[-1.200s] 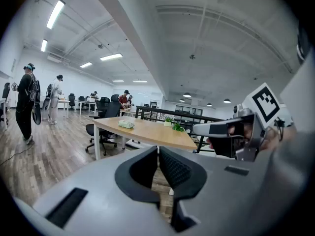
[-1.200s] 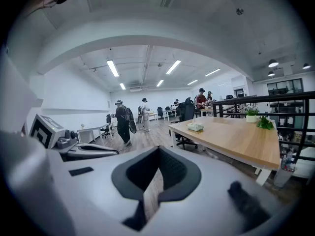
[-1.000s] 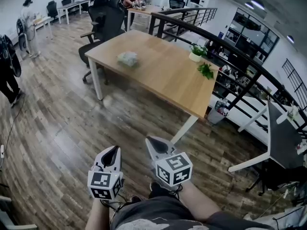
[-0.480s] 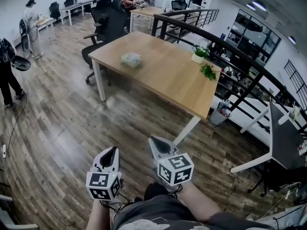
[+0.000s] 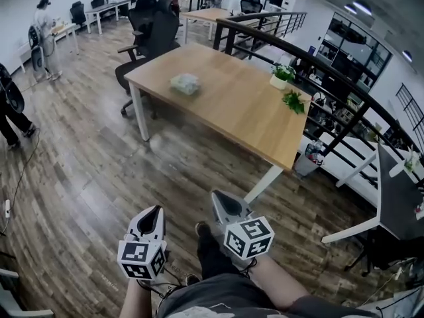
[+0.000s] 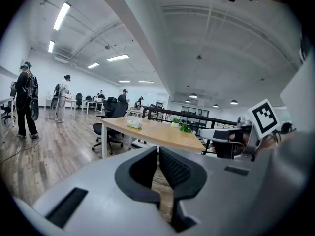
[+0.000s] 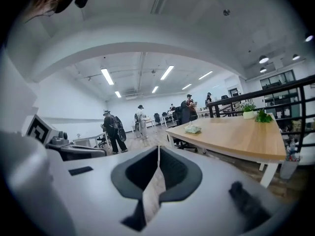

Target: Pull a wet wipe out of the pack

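Wet wipe pack (image 5: 185,83) lies on the left part of a long wooden table (image 5: 238,114), well apart from me across a stretch of wood floor, and neither gripper is near it. Reading the head view from left to right: a black office chair (image 5: 158,28) stands behind the table's left end, the pale pack sits alone on the tabletop, and a small potted plant (image 5: 281,75) stands towards the right end beside a dark railing. Low in the picture, close to my body, the left gripper (image 5: 155,210) has its jaws pressed together with nothing between them. Just to its right, the right gripper (image 5: 222,201) is likewise closed and empty, its tips meeting. Both point roughly level towards the table. In each gripper view the pack is only a small light shape on the far tabletop, too small to tell whether a wipe already sticks out of its opening. I judge the task to be at the approach, with no pulling begun. Next I need to bring both grippers to the table, open the jaws, steady the pack with one gripper and pinch the top wipe with the other.
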Action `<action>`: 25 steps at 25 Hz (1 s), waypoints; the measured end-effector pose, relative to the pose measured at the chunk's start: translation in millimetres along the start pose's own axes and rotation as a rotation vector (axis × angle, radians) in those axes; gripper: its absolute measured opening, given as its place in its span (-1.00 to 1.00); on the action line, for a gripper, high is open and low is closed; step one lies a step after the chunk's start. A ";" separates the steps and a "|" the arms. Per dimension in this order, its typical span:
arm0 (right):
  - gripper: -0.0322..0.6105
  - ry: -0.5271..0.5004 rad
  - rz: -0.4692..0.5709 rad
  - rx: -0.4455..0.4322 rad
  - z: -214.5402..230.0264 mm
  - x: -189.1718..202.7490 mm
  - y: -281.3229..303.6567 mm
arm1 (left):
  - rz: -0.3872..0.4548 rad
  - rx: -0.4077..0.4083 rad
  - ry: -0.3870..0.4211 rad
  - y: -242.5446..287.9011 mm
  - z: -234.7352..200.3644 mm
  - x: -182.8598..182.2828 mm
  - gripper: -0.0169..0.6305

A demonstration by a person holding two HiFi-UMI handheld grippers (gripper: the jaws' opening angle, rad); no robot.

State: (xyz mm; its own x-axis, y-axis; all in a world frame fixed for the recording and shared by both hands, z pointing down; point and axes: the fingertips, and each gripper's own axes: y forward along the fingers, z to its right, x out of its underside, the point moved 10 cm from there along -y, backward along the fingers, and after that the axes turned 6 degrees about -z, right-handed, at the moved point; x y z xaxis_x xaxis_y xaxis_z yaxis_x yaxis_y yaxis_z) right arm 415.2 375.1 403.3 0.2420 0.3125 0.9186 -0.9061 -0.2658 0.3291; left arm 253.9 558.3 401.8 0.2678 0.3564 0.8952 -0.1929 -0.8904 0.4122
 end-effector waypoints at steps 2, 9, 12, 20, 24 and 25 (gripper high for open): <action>-0.82 -0.023 -0.011 -0.007 7.8 -2.2 16.1 | -0.006 -0.009 -0.002 13.4 -5.9 -3.1 -0.87; -0.82 0.005 -0.037 -0.022 49.4 -21.9 72.1 | -0.020 -0.027 -0.029 69.0 -30.2 -26.5 -0.87; -0.82 0.021 -0.041 -0.036 68.6 -33.6 97.4 | -0.020 -0.029 -0.035 96.2 -41.3 -40.8 -0.87; -0.82 0.037 -0.068 -0.058 116.4 -64.0 168.9 | -0.041 -0.056 -0.069 163.6 -71.1 -71.3 -0.87; -0.82 0.024 -0.080 -0.089 137.2 -83.1 203.3 | -0.051 -0.073 -0.090 197.1 -84.4 -88.8 -0.87; -0.82 0.024 -0.083 -0.095 143.8 -87.8 211.7 | -0.051 -0.077 -0.094 206.8 -86.6 -94.3 -0.87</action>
State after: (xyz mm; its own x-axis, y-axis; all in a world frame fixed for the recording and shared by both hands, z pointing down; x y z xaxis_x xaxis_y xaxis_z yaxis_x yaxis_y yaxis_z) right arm 252.1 160.3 423.7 0.3100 0.3521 0.8832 -0.9124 -0.1511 0.3804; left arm 107.1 365.0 417.3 0.3658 0.3693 0.8543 -0.2479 -0.8461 0.4720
